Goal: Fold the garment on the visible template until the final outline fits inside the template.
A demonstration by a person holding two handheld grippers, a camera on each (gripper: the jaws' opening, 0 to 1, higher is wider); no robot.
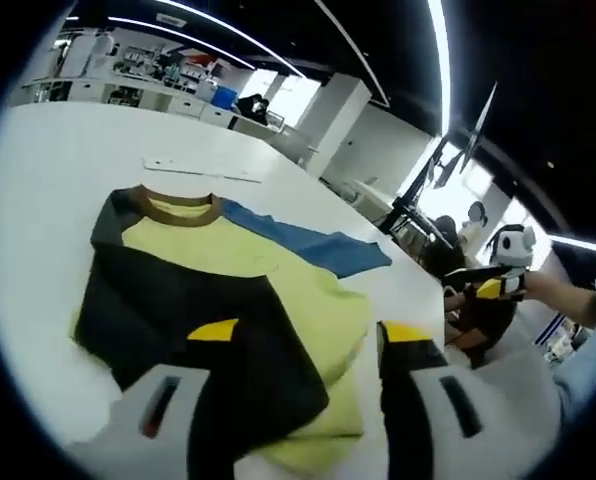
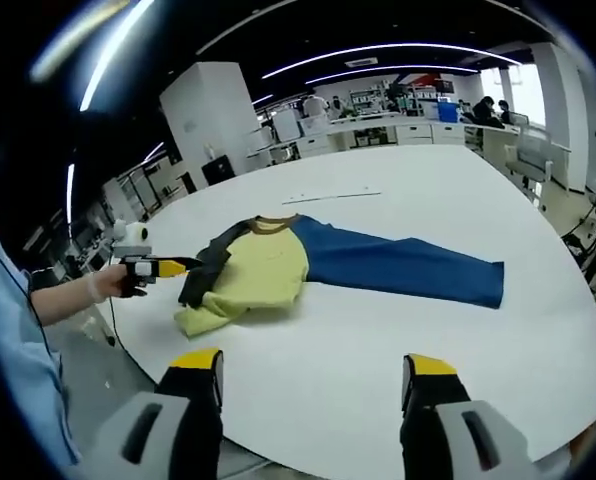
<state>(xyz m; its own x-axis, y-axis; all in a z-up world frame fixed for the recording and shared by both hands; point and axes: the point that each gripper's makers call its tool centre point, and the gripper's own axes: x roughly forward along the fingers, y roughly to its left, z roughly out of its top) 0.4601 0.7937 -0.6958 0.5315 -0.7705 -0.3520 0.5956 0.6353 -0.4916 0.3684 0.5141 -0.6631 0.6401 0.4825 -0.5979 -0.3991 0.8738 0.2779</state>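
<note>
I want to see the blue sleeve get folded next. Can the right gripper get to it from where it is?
Probably yes. The right gripper hangs open over bare white table, and the blue sleeve lies flat ahead with nothing between them. The left gripper is off at the shirt's other side.

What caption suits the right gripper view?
Open right gripper faces a shirt with one blue sleeve spread out.

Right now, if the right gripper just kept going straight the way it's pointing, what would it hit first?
Probably bare white table: the open right gripper faces empty tabletop. Beyond it lies the garment's blue sleeve. Depth is hard to judge.
</note>
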